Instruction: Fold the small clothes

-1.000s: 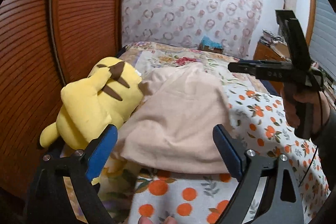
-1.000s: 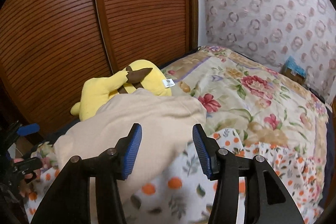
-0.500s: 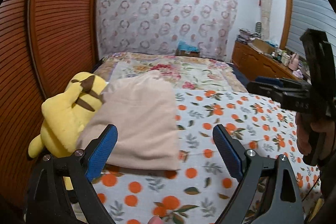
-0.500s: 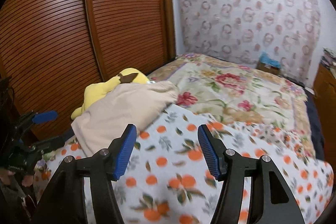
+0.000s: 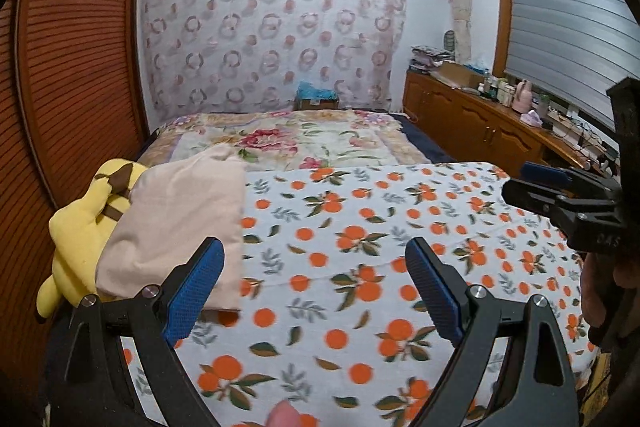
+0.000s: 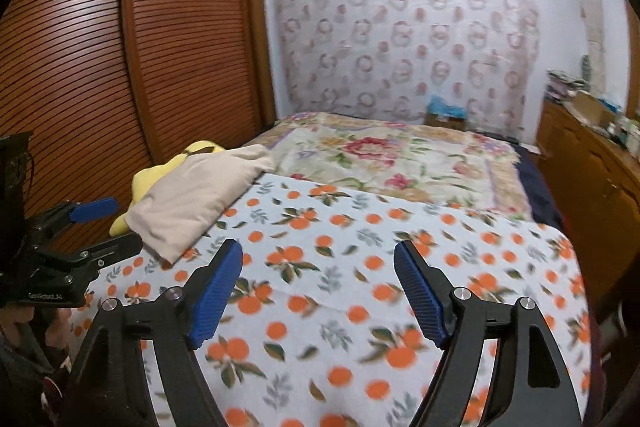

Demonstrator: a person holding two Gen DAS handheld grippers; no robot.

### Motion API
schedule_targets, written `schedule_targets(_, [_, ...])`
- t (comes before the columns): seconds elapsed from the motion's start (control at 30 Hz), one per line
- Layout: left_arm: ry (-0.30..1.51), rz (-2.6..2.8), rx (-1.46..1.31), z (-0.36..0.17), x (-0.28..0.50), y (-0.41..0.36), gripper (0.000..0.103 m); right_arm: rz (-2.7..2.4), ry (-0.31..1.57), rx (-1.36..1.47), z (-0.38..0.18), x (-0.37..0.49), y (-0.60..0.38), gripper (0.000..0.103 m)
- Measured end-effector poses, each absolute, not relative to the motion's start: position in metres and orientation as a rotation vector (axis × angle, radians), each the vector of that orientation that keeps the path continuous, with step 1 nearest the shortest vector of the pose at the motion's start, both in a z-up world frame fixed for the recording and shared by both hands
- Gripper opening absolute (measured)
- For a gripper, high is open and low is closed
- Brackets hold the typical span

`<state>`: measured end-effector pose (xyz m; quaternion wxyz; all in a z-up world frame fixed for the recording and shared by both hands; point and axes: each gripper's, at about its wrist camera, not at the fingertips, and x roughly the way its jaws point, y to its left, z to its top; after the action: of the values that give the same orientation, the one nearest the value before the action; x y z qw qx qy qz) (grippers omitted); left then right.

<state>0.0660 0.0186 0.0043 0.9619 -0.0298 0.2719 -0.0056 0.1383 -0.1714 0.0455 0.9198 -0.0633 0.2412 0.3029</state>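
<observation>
A folded beige garment (image 5: 180, 219) lies at the left edge of the bed, leaning on a yellow plush toy (image 5: 80, 231). It shows again in the right wrist view as the beige garment (image 6: 200, 195) over the plush toy (image 6: 156, 179). My left gripper (image 5: 314, 251) is open above the orange-print blanket (image 5: 360, 227), with the garment just past its left finger. My right gripper (image 6: 318, 251) hovers over the blanket (image 6: 360, 267); its jaws are opening with nothing between them. Each view also catches the other gripper from the side, the right gripper (image 5: 560, 195) and the left gripper (image 6: 92, 227).
Slatted wooden wardrobe doors (image 6: 100, 67) run along the bed's left side. A floral quilt (image 5: 288, 143) covers the far half of the bed. A small box with blue stuff (image 5: 316, 97) sits at the patterned wall. A wooden cabinet (image 5: 480, 123) with clutter lines the right.
Both grippers have drawn back and to the right, away from the beige garment, which stays leaning on the plush toy. The right jaws have spread wider.
</observation>
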Motion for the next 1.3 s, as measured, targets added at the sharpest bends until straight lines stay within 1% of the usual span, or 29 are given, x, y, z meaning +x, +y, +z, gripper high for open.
schedule_targets(0.2, [0.516, -0.017, -0.037, 0.027, 0.057, -0.005, 0.092, 0.526, 0.441, -0.099, 0.064, 0.103, -0.188, 0.082])
schedule_targets(0.53, [0.46, -0.013, -0.043, 0.059, 0.045, -0.018, 0.092, 0.46, 0.352, -0.065, 0.079, 0.058, -0.198, 0.083])
schedule_targets(0.87, [0.45, -0.006, -0.031, 0.064, 0.042, -0.021, 0.092, 0.441, 0.331, -0.05, 0.065, 0.052, -0.197, 0.083])
schedule_targets(1.3, [0.448, -0.002, -0.028, 0.065, 0.041, -0.021, 0.092, 0.443, 0.326, -0.049, 0.065, 0.057, -0.205, 0.083])
